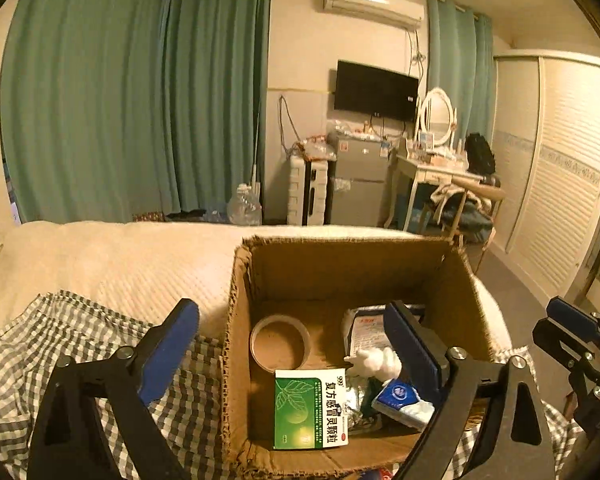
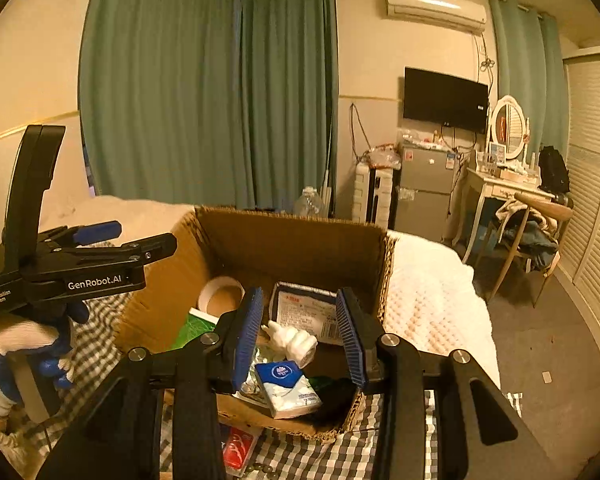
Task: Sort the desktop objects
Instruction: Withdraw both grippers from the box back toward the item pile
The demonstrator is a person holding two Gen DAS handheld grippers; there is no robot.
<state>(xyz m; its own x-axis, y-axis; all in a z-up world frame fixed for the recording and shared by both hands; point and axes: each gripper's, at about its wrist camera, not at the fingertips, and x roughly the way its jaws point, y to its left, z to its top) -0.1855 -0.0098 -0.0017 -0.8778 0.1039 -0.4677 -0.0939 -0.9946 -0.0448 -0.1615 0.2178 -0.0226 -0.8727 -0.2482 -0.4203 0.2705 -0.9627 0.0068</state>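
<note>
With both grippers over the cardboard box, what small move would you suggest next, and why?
Probably draw the right gripper back toward the red packet lying on the checked cloth just outside the cardboard box. Both grippers look empty, the left gripper with its fingers wide apart, and the green medicine box, tape roll and tissue pack already lie inside.

An open brown cardboard box [image 1: 236,320] sits on the bed. Inside, a roll of tape [image 1: 280,342] lies flat near the left wall. A green and white medicine box [image 1: 310,408] lies flat in front of it. A small white toy [image 1: 374,362], a blue tissue pack [image 1: 402,402] and a white packet [image 1: 362,330] lie on the right side.
</note>
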